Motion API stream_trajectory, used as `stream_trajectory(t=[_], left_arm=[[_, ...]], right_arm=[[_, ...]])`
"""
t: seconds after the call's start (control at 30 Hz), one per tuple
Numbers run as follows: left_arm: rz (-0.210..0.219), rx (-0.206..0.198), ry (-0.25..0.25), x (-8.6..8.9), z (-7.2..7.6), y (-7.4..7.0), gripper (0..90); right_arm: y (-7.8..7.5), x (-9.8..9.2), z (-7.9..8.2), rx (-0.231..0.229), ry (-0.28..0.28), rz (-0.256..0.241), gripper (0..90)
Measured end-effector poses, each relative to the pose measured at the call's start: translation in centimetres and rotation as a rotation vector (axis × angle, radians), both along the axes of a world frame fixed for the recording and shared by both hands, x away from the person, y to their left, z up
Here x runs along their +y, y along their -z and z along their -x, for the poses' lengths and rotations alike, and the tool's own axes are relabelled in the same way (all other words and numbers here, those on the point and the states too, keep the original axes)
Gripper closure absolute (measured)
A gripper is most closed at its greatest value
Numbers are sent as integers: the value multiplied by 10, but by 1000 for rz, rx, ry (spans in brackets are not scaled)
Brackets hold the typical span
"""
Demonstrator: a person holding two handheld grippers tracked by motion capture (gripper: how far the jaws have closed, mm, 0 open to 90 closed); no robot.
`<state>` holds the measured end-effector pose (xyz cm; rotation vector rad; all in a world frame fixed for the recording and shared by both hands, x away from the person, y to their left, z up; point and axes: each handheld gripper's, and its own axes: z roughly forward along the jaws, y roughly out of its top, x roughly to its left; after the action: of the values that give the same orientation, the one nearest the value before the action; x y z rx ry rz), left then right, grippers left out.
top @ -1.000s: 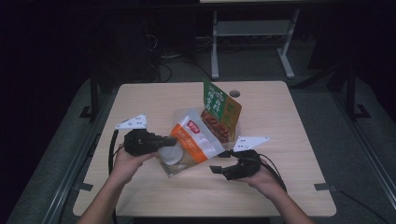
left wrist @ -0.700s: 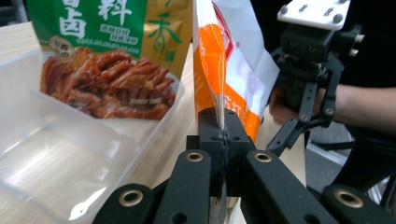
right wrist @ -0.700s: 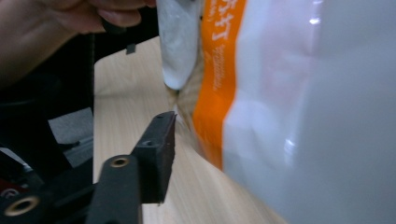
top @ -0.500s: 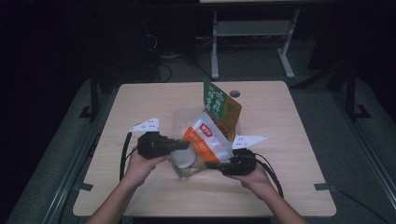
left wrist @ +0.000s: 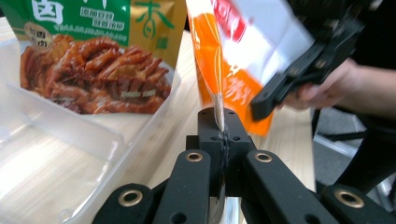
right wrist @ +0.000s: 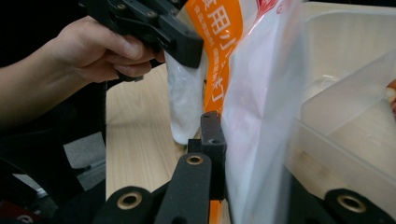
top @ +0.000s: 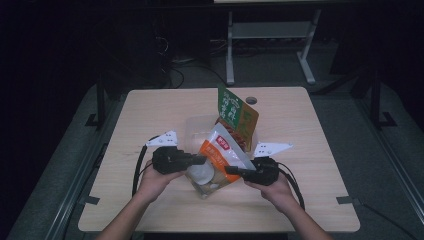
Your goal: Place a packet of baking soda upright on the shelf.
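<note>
My left gripper (top: 200, 160) is clamped on the left edge of the orange-and-white pouch (top: 217, 162); in the left gripper view the jaws are pressed together with the pouch's thin seam pinched between them. The pouch sits at the near middle of the table (top: 150, 115), lifted between both tools, its lower end near the tabletop. I'd guess I hold it by opposite edges to keep it taut and steerable. My right gripper (top: 231, 170) bites the pouch's right side; in the right gripper view the film runs down between the jaws, so it's closed on the pouch too. Just behind the pouch, farther off, is the clear plastic container (top: 196, 127), with a green snack bag (top: 235, 112) standing tilted in its right part. Probably the pouch is headed into the container beside that bag.
</note>
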<state>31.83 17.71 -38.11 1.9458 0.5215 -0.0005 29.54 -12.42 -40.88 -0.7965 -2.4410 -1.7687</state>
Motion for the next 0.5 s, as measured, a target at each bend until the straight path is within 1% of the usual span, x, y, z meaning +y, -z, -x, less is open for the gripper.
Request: stream_trajectory(t=[0.17,0.2,0.33,0.37,0.4,0.43,0.5], left_arm=[[-44,-2,13,-3,3,4,892],[-55,-2,21,-4,3,5,892],[-71,-8,28,-5,3,6,880],[-79,-15,26,-5,3,5,869],[-102,-27,21,-5,3,5,853],[-114,-28,19,-4,3,6,820],[-114,-25,9,-3,2,5,796]], right_arm=[[-13,-2,-1,-44,11,-6,900],[-14,-3,-2,-47,10,-6,900],[-18,-2,-1,-65,-6,-4,900],[-19,-2,0,-69,-10,-2,900],[-20,-2,0,-78,-15,4,900],[-23,-1,1,-93,-20,22,900],[-24,0,2,-99,-26,29,900]])
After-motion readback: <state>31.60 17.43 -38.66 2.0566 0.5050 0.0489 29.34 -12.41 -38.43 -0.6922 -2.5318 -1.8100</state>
